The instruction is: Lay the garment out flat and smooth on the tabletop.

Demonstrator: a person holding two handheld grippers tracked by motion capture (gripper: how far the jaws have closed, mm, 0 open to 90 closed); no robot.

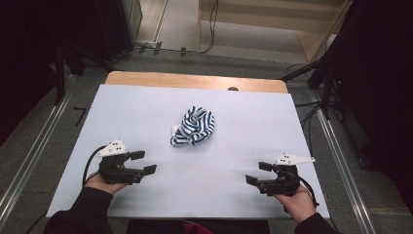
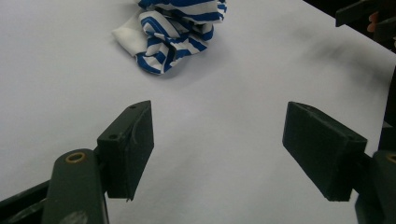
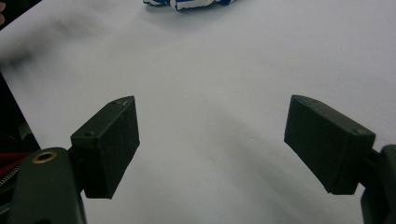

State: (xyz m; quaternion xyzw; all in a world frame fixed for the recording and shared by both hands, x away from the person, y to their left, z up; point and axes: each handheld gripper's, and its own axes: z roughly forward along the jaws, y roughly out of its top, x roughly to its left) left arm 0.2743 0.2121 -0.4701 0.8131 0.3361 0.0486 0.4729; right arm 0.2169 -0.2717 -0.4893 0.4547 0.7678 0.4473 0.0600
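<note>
Cloth [image 1: 193, 127] – crumpled, mid-table [image 1: 146, 102]

Striped cloth cropped at the frame's top edge

The right gripper view cuts off the cloth [image 3: 189, 3] (a bunched blue-and-white strip remains); its folds hide the underside.

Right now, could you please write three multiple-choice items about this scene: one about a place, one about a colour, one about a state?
1. Where does the crumpled blue-and-white striped cloth lie on the white table?
A. near the middle
B. at the near right corner
C. under the left tongs

2. Which colour are the cloth's stripes?
A. red
B. green
C. blue

3. How are the left tongs and the right tongs?
A. both open, holding nothing
B. both shut on the cloth
C. one open, one shut

Answers: 1 A, it sits midway between the two sides; 2 C, blue bands on white; 3 A, the jaws stand wide apart over bare table.
</note>
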